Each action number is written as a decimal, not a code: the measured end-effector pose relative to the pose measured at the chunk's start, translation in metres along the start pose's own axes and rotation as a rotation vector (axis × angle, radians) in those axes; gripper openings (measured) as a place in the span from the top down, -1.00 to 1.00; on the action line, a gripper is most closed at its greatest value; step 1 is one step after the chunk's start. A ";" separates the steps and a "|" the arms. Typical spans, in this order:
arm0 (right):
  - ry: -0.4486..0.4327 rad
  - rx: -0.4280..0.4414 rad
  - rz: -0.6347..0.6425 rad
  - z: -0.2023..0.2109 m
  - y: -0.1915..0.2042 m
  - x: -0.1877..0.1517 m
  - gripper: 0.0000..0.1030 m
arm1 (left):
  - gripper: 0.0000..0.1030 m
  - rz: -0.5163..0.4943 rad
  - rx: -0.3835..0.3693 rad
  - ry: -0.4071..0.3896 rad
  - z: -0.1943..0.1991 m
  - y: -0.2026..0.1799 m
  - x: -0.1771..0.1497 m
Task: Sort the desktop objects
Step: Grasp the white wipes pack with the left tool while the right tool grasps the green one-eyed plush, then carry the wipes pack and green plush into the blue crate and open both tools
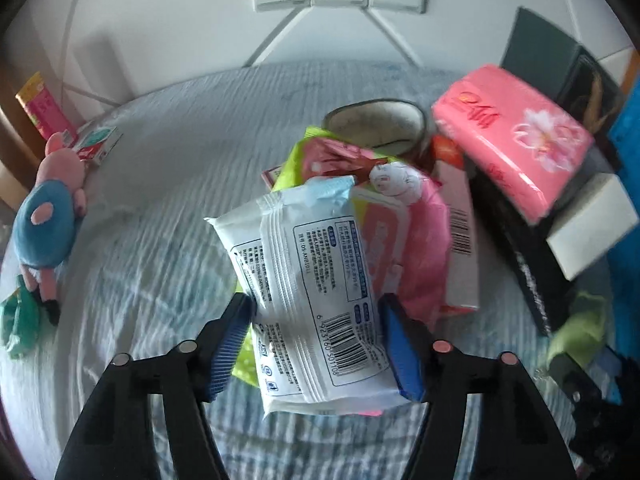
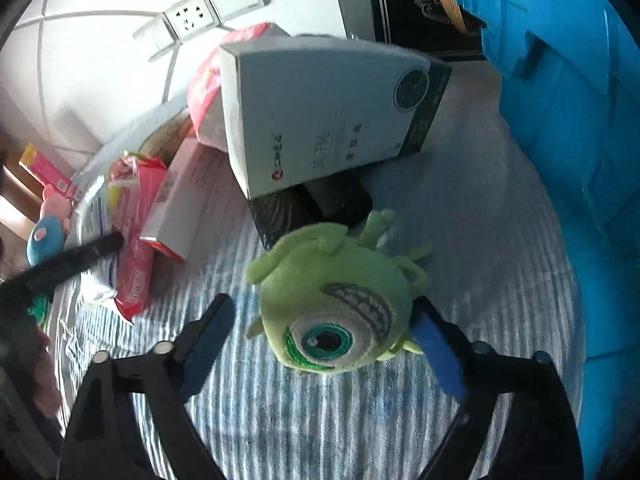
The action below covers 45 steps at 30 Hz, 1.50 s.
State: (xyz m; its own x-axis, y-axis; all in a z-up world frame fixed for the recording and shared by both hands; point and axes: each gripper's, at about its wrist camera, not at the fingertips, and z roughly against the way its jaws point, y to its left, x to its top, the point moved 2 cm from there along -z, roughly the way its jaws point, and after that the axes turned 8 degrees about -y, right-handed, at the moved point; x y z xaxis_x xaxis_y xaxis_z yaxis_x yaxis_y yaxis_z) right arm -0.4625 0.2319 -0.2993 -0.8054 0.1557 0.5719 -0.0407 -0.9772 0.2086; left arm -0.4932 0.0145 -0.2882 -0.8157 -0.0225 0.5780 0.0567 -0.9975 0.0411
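Left gripper: fingers closed onto a white wipes pack, low centre of the left view, over the pile. Right gripper: fingers wide, straddling the green plush at lower centre of the right view; contact unclear, probably not gripped. Still mixed on the striped tabletop: pink packs, pink tissue pack, white box, black boxes. Pig plush sits far left. Blue bin upper right. Sorting looks partial; most items left.
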 end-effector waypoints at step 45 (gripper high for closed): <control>-0.552 -0.224 0.045 0.507 -0.088 -0.041 -0.24 | 0.03 -0.311 -0.633 -0.602 0.454 -0.199 -0.053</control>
State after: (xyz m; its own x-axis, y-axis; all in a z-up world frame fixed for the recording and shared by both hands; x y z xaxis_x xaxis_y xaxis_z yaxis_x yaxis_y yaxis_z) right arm -0.1260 0.3849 0.0611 -0.3849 0.1068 0.9168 -0.1861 -0.9819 0.0363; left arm -0.2000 0.2447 0.0436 -0.2951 0.1137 0.9487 -0.5842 -0.8072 -0.0850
